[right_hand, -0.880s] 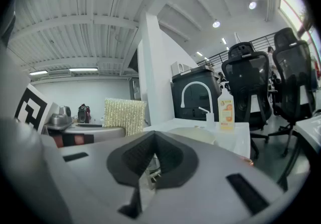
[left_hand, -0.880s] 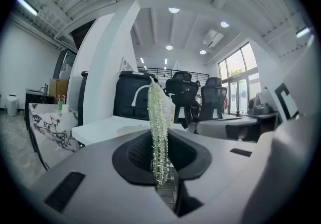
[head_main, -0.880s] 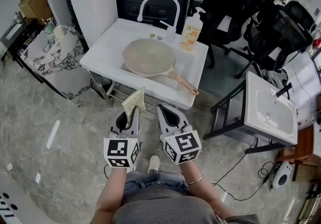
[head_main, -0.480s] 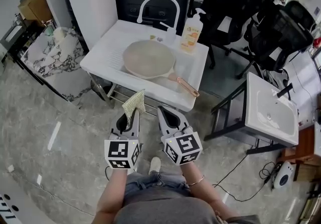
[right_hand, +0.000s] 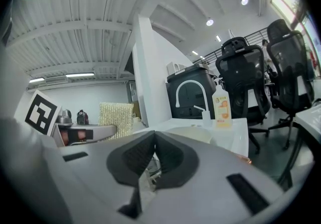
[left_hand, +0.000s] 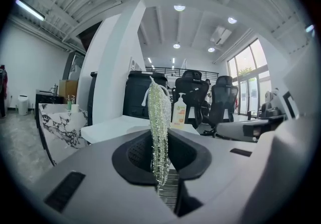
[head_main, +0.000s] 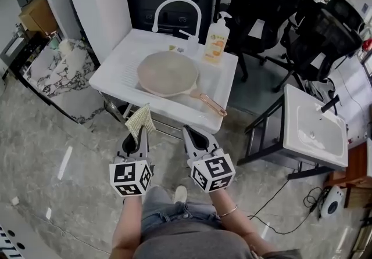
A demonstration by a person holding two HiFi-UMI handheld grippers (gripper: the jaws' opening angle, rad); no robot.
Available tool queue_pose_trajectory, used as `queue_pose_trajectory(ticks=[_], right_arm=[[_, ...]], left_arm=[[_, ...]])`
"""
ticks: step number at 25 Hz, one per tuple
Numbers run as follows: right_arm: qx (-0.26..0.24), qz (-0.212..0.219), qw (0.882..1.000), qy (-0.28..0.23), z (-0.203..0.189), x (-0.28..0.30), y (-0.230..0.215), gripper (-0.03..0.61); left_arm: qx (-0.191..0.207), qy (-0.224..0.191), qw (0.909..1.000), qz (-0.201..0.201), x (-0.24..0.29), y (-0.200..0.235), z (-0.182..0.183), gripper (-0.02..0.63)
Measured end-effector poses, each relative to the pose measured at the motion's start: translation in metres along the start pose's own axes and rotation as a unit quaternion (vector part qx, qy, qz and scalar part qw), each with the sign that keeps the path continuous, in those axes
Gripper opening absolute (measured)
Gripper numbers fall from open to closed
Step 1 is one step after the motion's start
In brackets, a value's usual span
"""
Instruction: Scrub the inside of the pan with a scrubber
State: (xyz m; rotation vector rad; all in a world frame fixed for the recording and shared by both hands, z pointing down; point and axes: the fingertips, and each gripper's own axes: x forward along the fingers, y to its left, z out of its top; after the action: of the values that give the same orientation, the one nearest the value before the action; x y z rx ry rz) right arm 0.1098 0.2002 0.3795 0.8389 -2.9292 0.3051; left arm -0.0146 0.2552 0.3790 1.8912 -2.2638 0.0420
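Presently, the left gripper (head_main: 138,139) is clamped on the scrubber (head_main: 140,119), which stands upright from its jaws. The right gripper (head_main: 193,136) has its jaws together and carries nothing. The pan (head_main: 167,73) lies in the sink (head_main: 114,66), apart from both grippers.

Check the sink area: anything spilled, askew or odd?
Nothing stands out. The pan lies open side up at the sink, handle toward the front right corner. The soap bottle stands upright by the faucet. No spill shows. The scrubber is clamped in the left gripper, short of the sink.
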Motion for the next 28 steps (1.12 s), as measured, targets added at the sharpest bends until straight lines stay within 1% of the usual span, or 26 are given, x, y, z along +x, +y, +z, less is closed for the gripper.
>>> queue_pose_trajectory(ticks=[7,13,20,24,28], right_arm=[[0.011,-0.013,1.0,0.0,0.004,0.007,-0.02,0.011],[0.02,-0.03,0.999,0.007,0.002,0.031,-0.039,0.011],[0.014,-0.053,0.998,0.013,0.009,0.088,-0.064,0.011],[0.017,-0.081,0.996,0.016,0.016,0.13,-0.086,0.011],[0.023,-0.12,0.992,0.016,0.021,0.165,-0.107,0.011]], left_arm=[[0.005,0.005,1.0,0.004,0.017,0.003,0.006,0.063],[0.003,0.013,0.9999,-0.004,0.051,0.015,0.006,0.063],[-0.007,0.02,0.9994,-0.028,0.119,0.044,0.01,0.063],[-0.008,0.028,0.9984,-0.048,0.165,0.064,0.014,0.063],[-0.009,0.039,0.9966,-0.073,0.206,0.086,0.019,0.063]])
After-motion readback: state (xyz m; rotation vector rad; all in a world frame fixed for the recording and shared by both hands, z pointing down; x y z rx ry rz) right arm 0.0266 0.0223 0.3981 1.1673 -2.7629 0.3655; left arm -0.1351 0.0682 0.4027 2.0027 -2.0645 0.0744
